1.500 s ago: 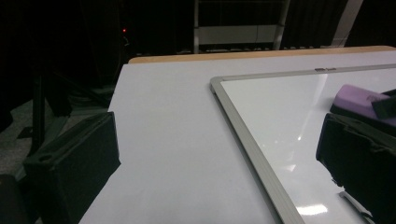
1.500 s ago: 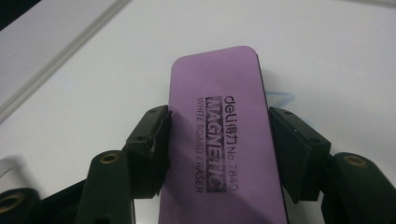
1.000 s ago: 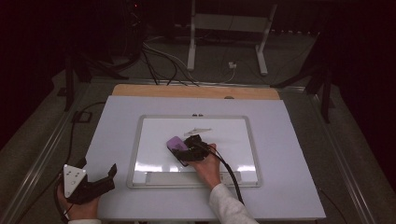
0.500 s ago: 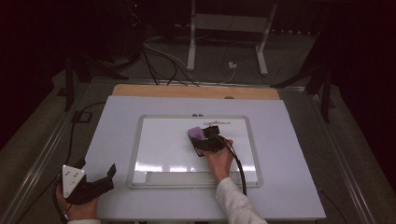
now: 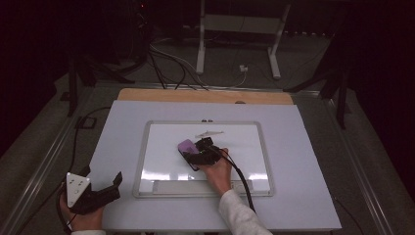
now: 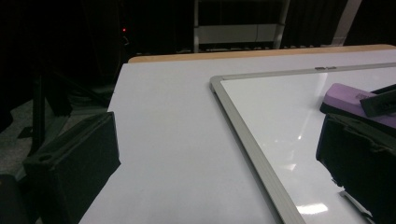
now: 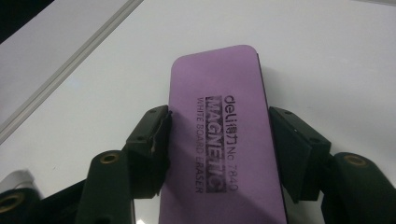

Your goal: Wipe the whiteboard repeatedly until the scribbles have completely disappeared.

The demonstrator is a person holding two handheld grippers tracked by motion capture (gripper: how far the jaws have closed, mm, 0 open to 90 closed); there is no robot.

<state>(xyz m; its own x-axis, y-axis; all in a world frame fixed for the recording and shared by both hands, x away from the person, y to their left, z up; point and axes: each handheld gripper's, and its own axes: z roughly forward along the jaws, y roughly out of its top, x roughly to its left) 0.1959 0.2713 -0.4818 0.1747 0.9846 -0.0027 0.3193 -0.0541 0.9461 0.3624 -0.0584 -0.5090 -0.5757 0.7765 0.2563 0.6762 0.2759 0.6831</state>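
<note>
A purple whiteboard eraser (image 5: 186, 146) lies flat on the white whiteboard (image 5: 244, 147) at its middle. My right gripper (image 5: 195, 153) is shut on the eraser's two long sides, held by a hand from the near side. In the right gripper view the eraser (image 7: 219, 93) shows printed lettering and both pads (image 7: 152, 135) press against it. My left gripper (image 5: 103, 175) rests at the table's near left corner, open with nothing between its fingers. The left gripper view looks past its own spread jaws at the whiteboard frame (image 6: 243, 126) and the eraser (image 6: 343, 95).
A faint grey mark (image 5: 209, 133) lies on the board just beyond the eraser. The board sits on a white tabletop (image 5: 308, 161) with a wooden strip (image 5: 205, 95) along its far edge. The right gripper's cable (image 5: 242, 183) trails toward the near edge. Cables and stand legs (image 5: 200, 49) lie on the floor beyond.
The right gripper slid the eraser to the right across the board, then back to the left. The left gripper has stayed in place.
</note>
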